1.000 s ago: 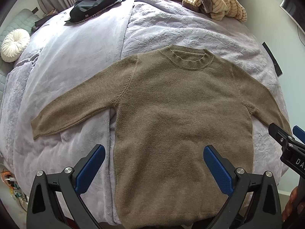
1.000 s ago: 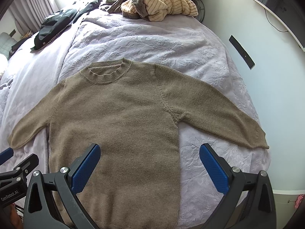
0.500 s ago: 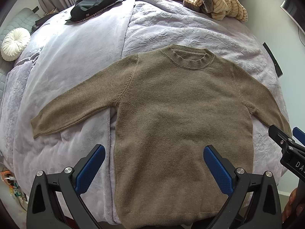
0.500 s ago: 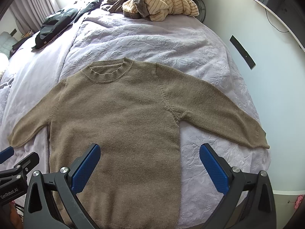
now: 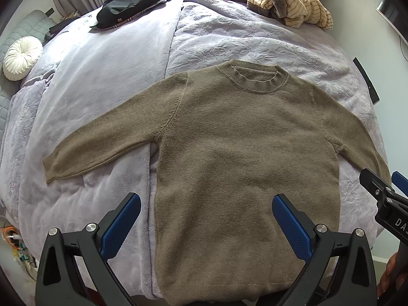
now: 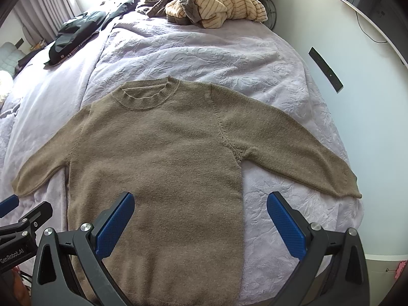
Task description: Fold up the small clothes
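Nearest to me, my left tool hangs with its blue pads spread wide over the lower body of the sweater, gripping nothing, and my right tool is just as wide apart above the sweater's hem side and the bedding beside it. Each tool shows at the edge of the other's view, so they sit side by side at the foot of the bed. Beyond them the olive-brown sweater lies flat and face up on the lavender bedspread, both sleeves stretched outward, ribbed collar pointing away from me. Farther off, a dark garment lies near the bed's far left, and a heap of tan striped clothes sits at its far end. A round white cushion rests off to the left.
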A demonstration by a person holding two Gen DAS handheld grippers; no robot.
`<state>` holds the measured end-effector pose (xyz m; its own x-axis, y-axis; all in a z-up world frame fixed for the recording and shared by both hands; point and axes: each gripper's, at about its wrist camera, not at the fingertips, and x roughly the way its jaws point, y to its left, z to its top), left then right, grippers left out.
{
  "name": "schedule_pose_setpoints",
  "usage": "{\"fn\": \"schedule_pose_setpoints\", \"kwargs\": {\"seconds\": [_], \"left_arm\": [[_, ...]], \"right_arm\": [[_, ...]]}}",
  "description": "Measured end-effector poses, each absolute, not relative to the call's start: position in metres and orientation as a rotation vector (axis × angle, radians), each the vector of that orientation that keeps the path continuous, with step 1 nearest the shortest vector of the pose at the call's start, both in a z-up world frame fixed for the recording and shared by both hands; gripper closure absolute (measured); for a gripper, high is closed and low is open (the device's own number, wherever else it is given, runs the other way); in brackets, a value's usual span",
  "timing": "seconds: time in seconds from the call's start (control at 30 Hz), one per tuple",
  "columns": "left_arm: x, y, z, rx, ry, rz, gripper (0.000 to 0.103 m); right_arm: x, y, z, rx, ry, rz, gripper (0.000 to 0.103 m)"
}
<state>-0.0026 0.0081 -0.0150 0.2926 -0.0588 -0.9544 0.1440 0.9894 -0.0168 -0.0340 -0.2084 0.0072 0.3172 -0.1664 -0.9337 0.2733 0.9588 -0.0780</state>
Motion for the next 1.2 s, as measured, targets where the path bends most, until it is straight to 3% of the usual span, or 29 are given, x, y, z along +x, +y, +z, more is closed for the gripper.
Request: {"fn": "schedule_pose_setpoints", "kwargs": {"seconds": [0.67,0.87,1.2], "left_arm": [[-0.011,0.001,-0.028,0.034,1.372,-0.064,0.000],[-0.019,0.003,-0.037,-0.171,1.418,-0.046,0.000],[-0.002,0.156,-0.091,-0.516,1.344,0.101,0.000]], "right_arm": [[-0.035,-0.227,-0.015,0.181,1.293,-0.145,0.000],[-0.036,-0.251,-0.023,0.243,1.319,-0.044,0.000],[-0.015,-0.193,-0.051,0.146,1.376,0.085,0.000]]}}
